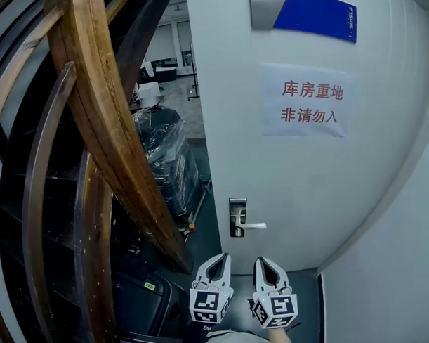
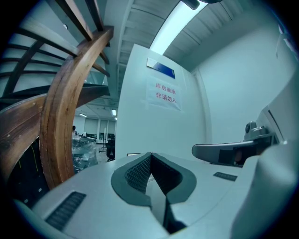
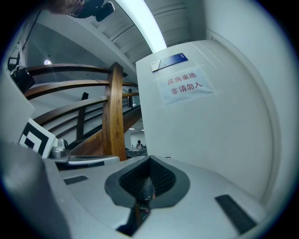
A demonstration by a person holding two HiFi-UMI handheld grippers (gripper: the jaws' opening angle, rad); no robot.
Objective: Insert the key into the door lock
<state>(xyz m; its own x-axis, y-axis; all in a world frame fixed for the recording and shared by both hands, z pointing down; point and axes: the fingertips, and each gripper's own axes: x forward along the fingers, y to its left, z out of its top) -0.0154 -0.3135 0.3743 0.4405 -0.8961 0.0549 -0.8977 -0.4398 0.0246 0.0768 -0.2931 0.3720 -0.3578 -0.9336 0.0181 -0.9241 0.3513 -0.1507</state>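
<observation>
Approach is the step in hand, as I judge it: both tongs point level at the door (image 1: 306,170) but stand well short of it, and nothing has met the lock (image 1: 237,217) yet.

A wooden stair rail (image 1: 97,107) fills the left of the scene. Just right of it is the door's open edge. The lock plate sits on the door close to that edge, its handle (image 1: 255,225) sticking out to the right. It is farther off than both tongs and lies about between their lines.

The left tongs (image 1: 220,260) are closed pad against pad, and their own view shows nothing between them. They touch nothing.

The right tongs (image 1: 262,262) are also fully closed. They pinch a small dark, shiny piece deep between the pads, which I take to be the key (image 3: 146,186). Little of it shows, so I cannot tell how its blade is turned or how far it sticks out.

The next move calls for carrying the right tongs forward and a little left to the lock. The blade must line up with the keyhole, which is too small here to make out. The grip has to stay firm so the key does not twist on contact. The left tongs seem to have no part in this unless the door needs steadying.
</observation>
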